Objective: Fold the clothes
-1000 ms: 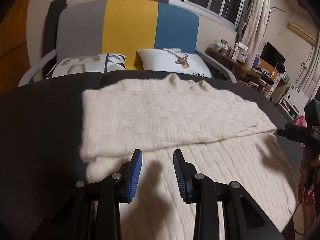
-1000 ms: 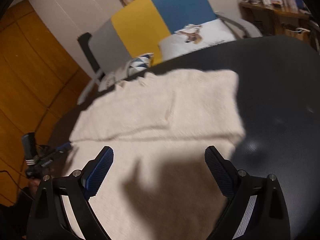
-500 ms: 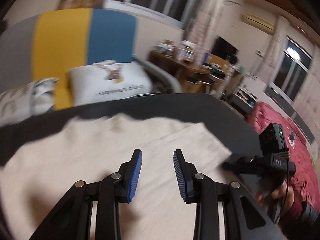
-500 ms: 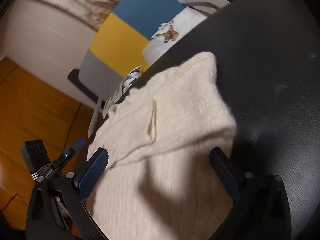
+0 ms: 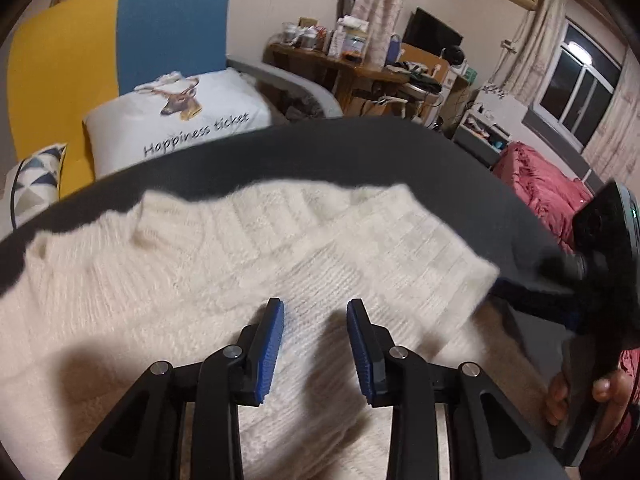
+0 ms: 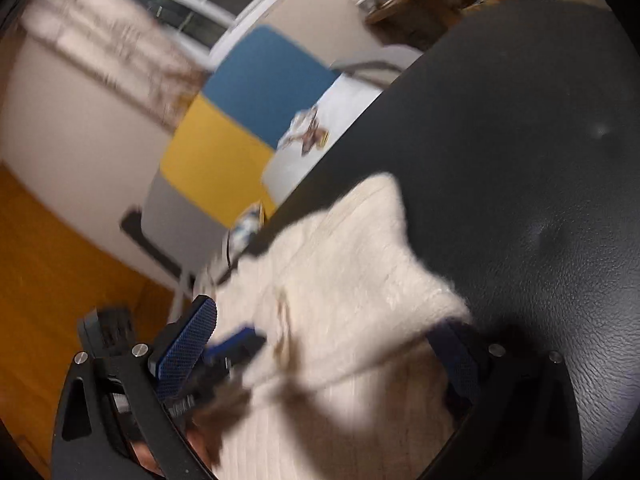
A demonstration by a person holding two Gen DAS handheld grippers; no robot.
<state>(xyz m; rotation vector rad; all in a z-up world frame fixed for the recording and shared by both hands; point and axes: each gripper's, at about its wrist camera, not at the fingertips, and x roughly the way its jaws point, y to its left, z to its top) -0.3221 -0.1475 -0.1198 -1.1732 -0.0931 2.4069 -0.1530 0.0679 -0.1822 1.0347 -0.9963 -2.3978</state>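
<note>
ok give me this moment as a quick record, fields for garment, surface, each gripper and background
garment: cream knit sweater, partly folded, upper layer lying over the lower part
surface: dark round table, sweater flat on it
left gripper: fingers part open over the sweater, nothing between them
right gripper: fingers spread wide, straddling the sweater's near corner, not pressing it
background: sofa with yellow and blue panels, white deer-print pillow, red bedding
blur: right wrist view smeared
</note>
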